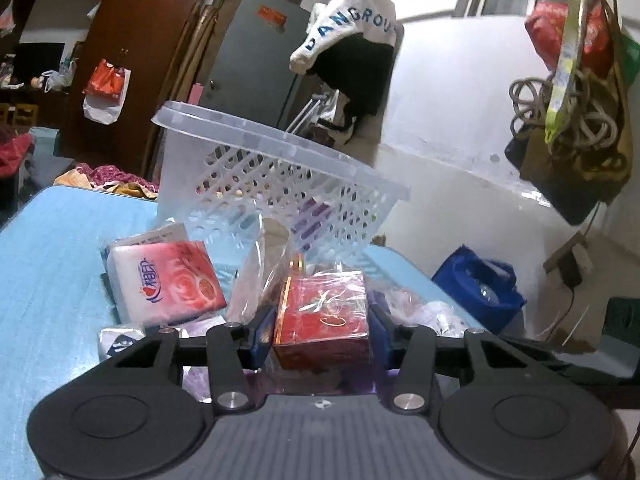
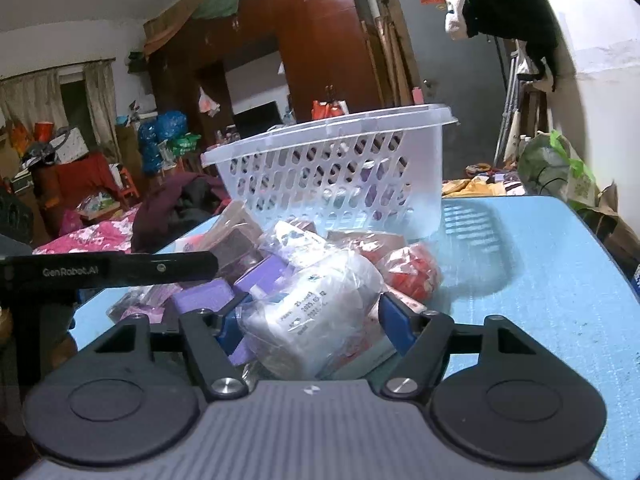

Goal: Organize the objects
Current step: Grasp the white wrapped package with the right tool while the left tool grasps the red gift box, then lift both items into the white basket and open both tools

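My left gripper [image 1: 321,312] is shut on a red box wrapped in cellophane [image 1: 324,320], its blue pads pressed to both sides. My right gripper [image 2: 313,304] is shut on a white plastic-wrapped packet [image 2: 312,320] lying on top of the pile. A clear perforated basket [image 1: 240,128] stands tilted just behind the pile on the blue table [image 1: 52,260]; the right wrist view shows the basket [image 2: 320,176] upright. A pink-and-white tissue pack [image 1: 168,280], purple boxes [image 2: 208,300] and a red packet [image 2: 412,272] lie around the held items. The left gripper's black side bar [image 2: 120,270] crosses the left of the right wrist view.
The blue table [image 2: 540,280] has bare surface to the right of the pile. A blue bag [image 1: 476,284] sits on the floor past the table's right edge. Bags and cords [image 1: 572,140] hang on the white wall. A brown wardrobe [image 2: 320,40] and room clutter stand behind.
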Tool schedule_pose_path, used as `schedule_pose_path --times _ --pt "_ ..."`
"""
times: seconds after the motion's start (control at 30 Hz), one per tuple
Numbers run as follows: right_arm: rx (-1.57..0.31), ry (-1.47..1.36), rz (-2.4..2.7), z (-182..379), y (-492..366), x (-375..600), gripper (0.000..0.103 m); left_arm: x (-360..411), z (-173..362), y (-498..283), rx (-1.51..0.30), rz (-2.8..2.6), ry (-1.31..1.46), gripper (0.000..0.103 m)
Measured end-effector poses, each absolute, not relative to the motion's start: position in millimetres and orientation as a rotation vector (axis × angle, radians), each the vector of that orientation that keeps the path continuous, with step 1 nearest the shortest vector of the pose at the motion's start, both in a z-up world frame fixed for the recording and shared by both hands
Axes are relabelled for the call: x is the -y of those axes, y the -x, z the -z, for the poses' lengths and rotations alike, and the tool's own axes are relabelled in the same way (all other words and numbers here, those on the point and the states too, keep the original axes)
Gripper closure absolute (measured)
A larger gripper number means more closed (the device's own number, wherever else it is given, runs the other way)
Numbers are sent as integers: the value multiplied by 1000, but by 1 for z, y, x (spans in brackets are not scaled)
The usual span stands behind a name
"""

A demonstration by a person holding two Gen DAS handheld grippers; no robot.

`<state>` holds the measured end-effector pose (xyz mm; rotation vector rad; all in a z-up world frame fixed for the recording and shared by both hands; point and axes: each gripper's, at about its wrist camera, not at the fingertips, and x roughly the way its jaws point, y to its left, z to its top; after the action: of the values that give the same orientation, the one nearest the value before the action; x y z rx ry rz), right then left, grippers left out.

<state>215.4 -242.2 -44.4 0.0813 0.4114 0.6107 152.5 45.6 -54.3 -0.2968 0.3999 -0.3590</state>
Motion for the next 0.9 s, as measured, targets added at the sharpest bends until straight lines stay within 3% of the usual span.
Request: schedule_pose_path --times 0.57,0.9 --pt "-321 -59 -567 21 -217 252 31 -59 37 -139 -280 362 337 51" --pt "-130 43 -542 -91 -299 206 31 -70 -81 -231 -179 245 219 51"
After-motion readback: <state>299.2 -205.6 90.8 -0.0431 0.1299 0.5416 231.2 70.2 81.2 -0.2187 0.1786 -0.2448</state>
